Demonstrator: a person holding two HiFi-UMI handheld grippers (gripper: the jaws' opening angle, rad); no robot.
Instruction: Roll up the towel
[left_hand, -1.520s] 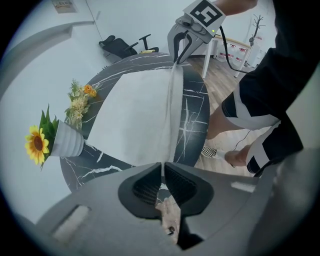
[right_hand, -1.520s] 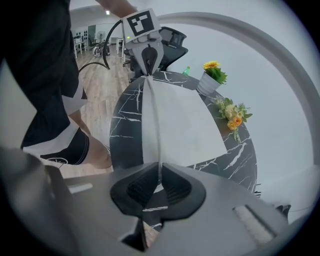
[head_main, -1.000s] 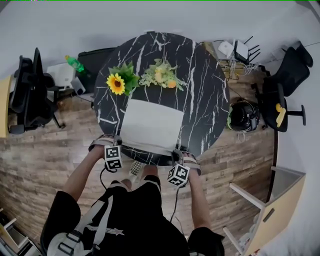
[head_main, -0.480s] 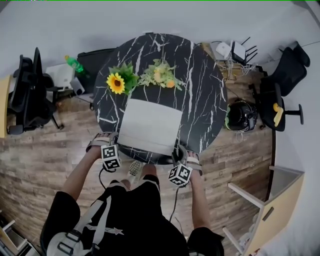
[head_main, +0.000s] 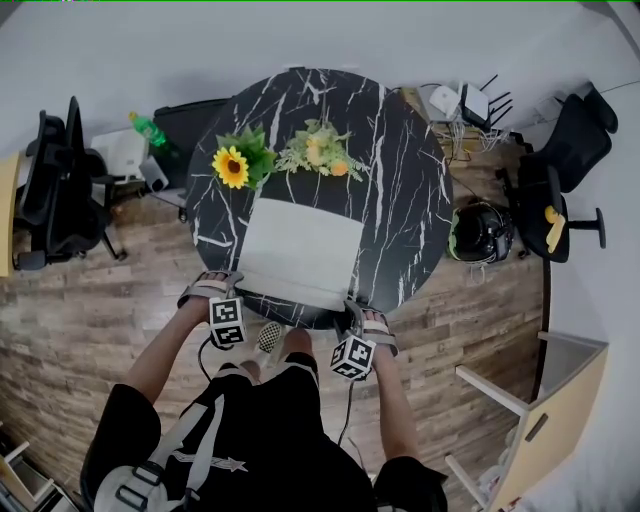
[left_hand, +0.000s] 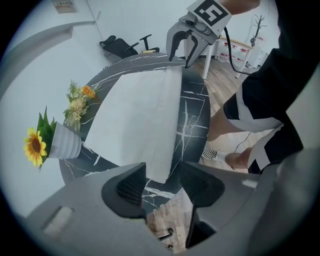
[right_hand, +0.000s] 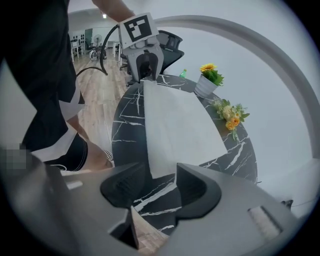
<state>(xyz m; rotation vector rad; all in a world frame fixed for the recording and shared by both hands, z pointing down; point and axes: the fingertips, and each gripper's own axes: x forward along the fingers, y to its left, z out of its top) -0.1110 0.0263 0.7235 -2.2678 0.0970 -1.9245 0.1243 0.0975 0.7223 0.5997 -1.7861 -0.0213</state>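
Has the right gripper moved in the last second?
Yes. The right gripper has drawn slightly back from the near edge of the table, toward the person. Its jaws have just opened; a corner of the towel sits at their tips, unpinched.

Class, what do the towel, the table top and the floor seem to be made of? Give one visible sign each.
Towel: probably cloth, matt white, lying flat.
Table top: black marble or an imitation, with white veins.
Floor: wood or wood-look planks, with visible seams.

No text, label or number can be read.
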